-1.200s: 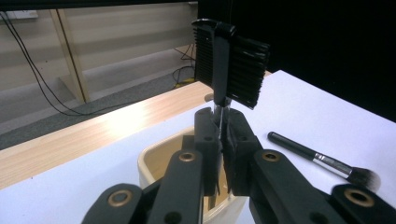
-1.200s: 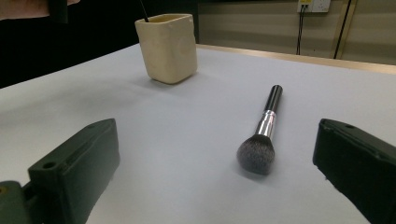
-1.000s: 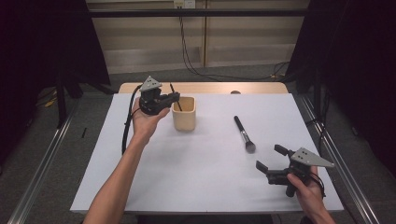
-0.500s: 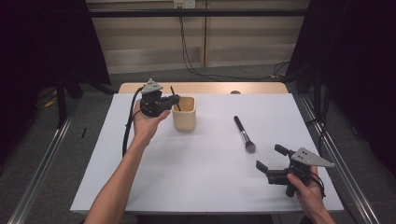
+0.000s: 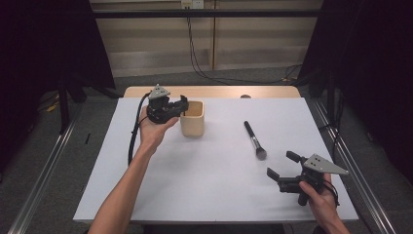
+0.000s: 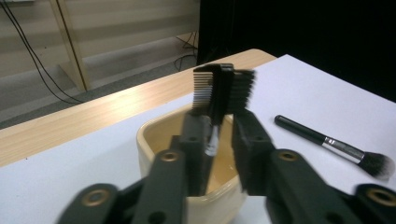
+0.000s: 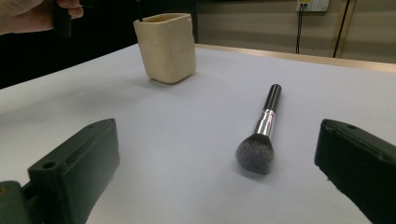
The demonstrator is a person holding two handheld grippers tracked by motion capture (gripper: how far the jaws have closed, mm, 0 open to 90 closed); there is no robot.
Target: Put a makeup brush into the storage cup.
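- White covering lies over one wooden surface (image 5: pixel 214 175); behind it are a pale wall, some dark cables and black curtains on both sides.
- Things on the surface, counted: one beige cup (image 5: pixel 193 118), one makeup brush (image 5: pixel 254 140), and one small comb brush (image 6: pixel 223 88) that stands in the cup.
- One person works here with two forearms, and each hand holds one claw.
- Left claw (image 5: pixel 181 105) is at the near left side of the cup, just above its rim.
- In the left gripper view the comb brush stands upright between the two jaws; its head with teeth on one side and bristles on the other rises above the cup, and its thin handle goes down into it.
- Its jaws have just been opening; now they stand a little apart, and the right jaw is clear of the handle. If the left jaw still touches it I cannot tell.
- Right claw (image 5: pixel 282 165) rests low at the near right corner, well apart from the cup.
- Its two jaws are wide apart and hold nothing.
- The makeup brush lies flat between the cup and the right claw, with black handle toward the far side and dark bristles toward the person, touching neither claw.
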